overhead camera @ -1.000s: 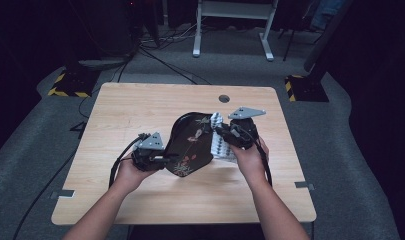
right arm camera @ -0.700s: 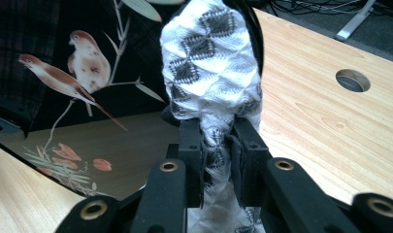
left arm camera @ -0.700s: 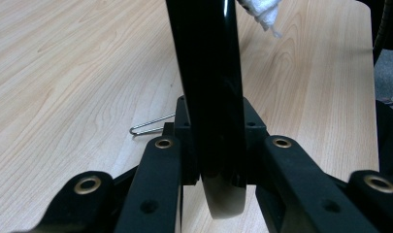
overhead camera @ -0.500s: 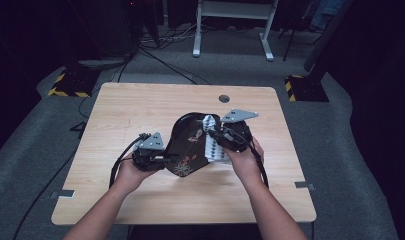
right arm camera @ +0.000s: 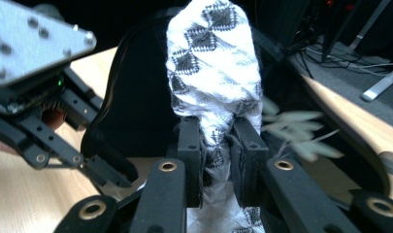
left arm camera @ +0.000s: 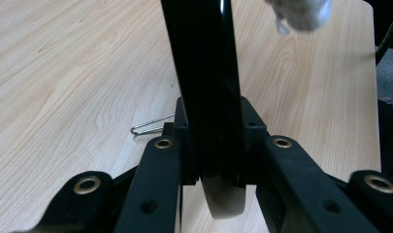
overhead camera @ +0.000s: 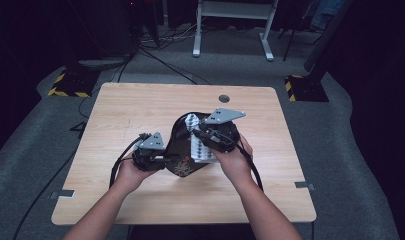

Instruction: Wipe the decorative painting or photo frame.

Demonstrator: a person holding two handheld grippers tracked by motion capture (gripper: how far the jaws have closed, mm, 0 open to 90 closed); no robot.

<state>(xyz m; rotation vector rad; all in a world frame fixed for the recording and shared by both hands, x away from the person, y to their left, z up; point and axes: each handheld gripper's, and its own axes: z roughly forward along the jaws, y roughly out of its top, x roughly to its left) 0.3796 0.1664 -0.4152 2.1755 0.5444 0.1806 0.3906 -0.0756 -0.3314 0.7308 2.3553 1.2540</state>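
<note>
In the high view, a black tray with a leaf pattern lies near the middle of the wooden table. The left gripper is at the tray's 9 o'clock edge, and the right gripper comes in from 3 o'clock holding a white patterned cloth over the tray's surface.

In the left gripper view, the left gripper is clamped on the tray's glossy black rim, which stands up between the closed jaws. Bare table runs away on both sides, and a thin bent wire lies on the wood at about 9 o'clock of the jaws.

In the right gripper view, the right gripper pinches the cloth, whose bunched end rises toward 12 o'clock against the tray's dark inside. The other gripper shows at 10 o'clock.

Judging by this, the work looks like wiping the tray: the hold and the cloth are both set and the cloth is on the tray. How much of the surface has been wiped cannot be told, so most of the wiping may remain.
</note>
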